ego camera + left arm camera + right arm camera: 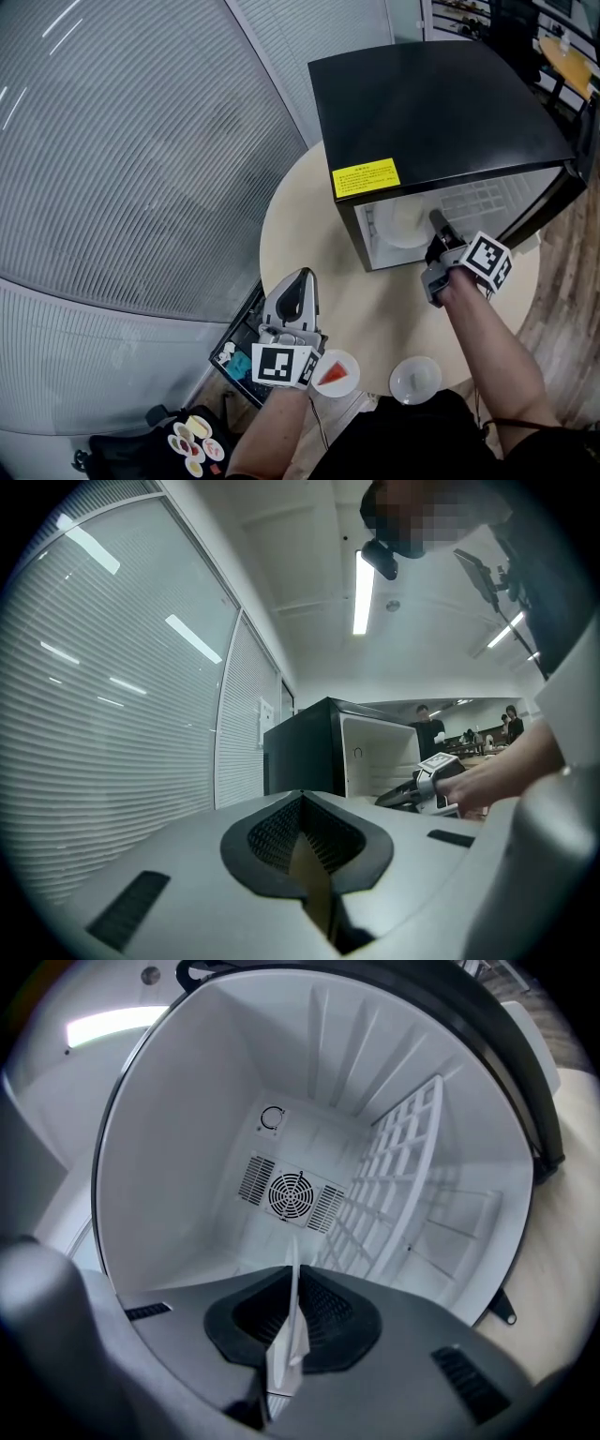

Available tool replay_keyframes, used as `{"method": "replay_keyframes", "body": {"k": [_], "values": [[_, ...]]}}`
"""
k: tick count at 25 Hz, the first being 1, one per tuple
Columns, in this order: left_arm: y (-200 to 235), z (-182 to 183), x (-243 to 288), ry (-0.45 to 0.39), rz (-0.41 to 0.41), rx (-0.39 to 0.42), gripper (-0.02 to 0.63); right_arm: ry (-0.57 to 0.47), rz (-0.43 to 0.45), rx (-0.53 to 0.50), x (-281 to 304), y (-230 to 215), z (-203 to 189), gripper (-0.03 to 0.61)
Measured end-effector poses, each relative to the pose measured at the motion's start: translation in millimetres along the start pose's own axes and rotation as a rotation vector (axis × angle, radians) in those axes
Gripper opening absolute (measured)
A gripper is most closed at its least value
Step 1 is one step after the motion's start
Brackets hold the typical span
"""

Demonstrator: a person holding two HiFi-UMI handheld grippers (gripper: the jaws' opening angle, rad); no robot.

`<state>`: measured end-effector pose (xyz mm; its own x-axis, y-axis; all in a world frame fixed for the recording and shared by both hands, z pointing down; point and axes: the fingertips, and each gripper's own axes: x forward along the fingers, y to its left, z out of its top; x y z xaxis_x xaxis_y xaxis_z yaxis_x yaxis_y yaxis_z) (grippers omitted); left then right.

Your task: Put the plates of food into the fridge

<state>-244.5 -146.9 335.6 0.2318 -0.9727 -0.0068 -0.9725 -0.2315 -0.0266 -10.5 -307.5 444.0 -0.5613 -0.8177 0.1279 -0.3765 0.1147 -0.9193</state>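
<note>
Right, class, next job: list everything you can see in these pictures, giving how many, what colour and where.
fridge: one, black outside, white inside, door open, on the table
label: one, yellow, on the fridge's top
table: one, beige, round, under the fridge
wire shelf: one, white, inside the fridge
white plate: one, white, in the fridge's opening
plate with red slice: one, white, at the table's near edge
small dish: one, white, at the table's near edge
small plates of food: several, mixed colours, on the floor, lower left
left tool: one, grey, shut and empty, over the table's edge
right tool: one, grey, shut on the white plate's rim
</note>
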Motion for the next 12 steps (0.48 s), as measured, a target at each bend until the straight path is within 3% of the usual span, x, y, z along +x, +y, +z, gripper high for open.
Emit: {"method": "replay_keyframes", "body": {"k": [12], "values": [[8.7,-14.1,9.8,0.023,0.022,-0.012,0.005,0.04,-0.044,-0.041,23.8,-7.4,-2.8,0.021]]}}
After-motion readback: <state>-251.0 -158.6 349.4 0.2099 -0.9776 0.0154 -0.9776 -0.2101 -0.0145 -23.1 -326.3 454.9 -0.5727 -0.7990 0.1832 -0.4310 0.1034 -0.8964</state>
